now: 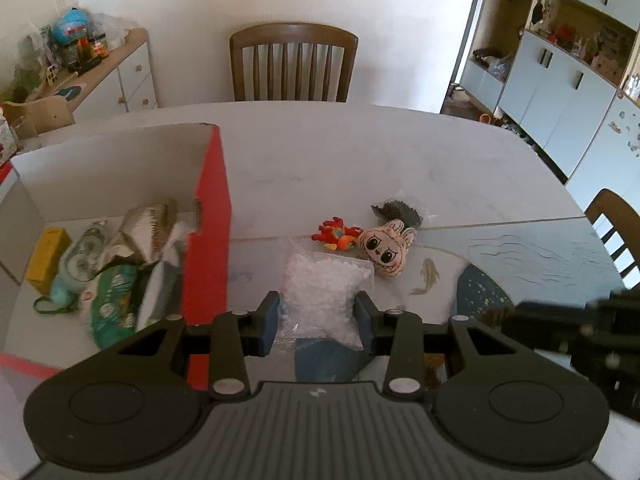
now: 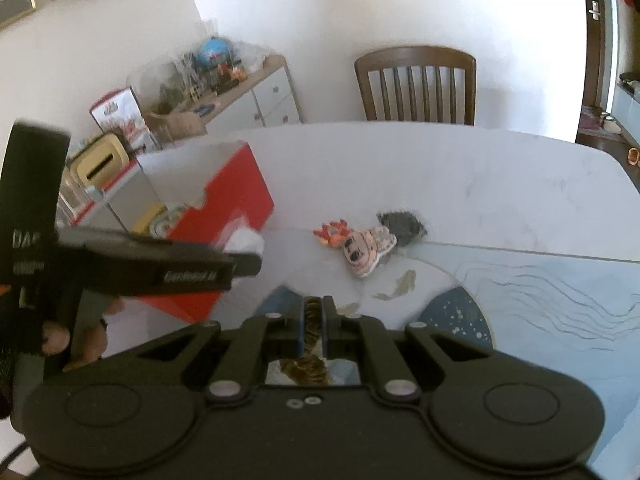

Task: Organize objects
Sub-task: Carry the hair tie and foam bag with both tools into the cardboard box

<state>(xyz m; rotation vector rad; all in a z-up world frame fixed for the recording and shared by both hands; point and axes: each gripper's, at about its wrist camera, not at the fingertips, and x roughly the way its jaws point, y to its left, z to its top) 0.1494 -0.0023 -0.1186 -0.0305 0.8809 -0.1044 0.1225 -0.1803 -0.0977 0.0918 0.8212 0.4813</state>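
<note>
My left gripper (image 1: 318, 308) is shut on a clear bag of white pellets (image 1: 324, 292), held above the table just right of a red and white box (image 1: 212, 184). Several packets and a yellow carton lie in the box. The right wrist view shows the same left gripper (image 2: 244, 264) with the white bag (image 2: 246, 242) at its tip, beside the box (image 2: 236, 200). My right gripper (image 2: 314, 312) is shut on a brown striped furry thing (image 2: 306, 366). A red-orange toy (image 1: 338, 234), a face plush (image 1: 386, 246) and a dark packet (image 1: 396, 210) lie on the table.
The white marble table (image 1: 360, 152) has a blue painted area with fish at the near right. A wooden chair (image 1: 294, 64) stands at the far side, another chair (image 1: 616, 220) at the right. A cluttered sideboard (image 1: 120, 68) lines the left wall.
</note>
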